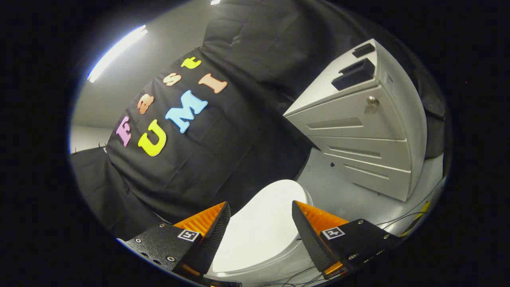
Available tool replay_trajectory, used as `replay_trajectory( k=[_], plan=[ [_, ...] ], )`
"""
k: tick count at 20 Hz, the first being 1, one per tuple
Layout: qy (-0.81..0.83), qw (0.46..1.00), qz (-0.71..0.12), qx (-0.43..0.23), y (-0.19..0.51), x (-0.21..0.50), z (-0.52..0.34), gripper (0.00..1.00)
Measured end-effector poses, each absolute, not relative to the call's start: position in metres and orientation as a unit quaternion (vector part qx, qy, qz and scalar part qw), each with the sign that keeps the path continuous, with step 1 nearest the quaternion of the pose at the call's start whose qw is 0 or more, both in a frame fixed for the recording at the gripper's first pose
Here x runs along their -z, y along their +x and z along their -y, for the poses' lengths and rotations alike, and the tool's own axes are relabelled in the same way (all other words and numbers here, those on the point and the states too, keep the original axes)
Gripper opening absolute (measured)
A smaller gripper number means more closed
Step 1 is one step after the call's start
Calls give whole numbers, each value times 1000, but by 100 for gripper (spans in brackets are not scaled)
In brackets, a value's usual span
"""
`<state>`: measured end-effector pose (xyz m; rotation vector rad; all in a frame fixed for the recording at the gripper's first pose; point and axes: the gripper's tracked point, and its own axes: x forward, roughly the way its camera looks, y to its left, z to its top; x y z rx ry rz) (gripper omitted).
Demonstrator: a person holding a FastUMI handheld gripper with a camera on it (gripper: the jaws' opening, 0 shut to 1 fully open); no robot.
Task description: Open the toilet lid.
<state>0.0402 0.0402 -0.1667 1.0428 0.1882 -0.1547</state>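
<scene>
The toilet lid (pixel 261 223) lies flat and closed, showing between and just beyond the 2 fingers of the tool (pixel 261 215), whose fingers stand wide apart with nothing pressed between them. The main risk is a missed hold: the lid is smooth, rounded and sits flush on the seat, so a finger that comes down on top instead of catching under the rim will likely skid off. A lid raised only partway could slip free and slam back down. Loose cables (pixel 402 217) lie on the floor just beside the toilet, toward the grey drawer cabinet (pixel 370 131), and could snag a low sweep. The tool is held above the lid, pitched downward and rolled to one side, so the lid looks tilted; neither finger appears to touch it.
</scene>
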Motion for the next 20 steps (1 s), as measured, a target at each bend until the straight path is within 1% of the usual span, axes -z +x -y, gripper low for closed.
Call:
replay_trajectory(
  k=[12,19,20],
  plan=[
    [606,768,-137,154,21,266,-47,95],
    [650,724,-169,158,17,300,-66,94],
    [657,717,-174,157,18,302,-68,91]
  ],
)
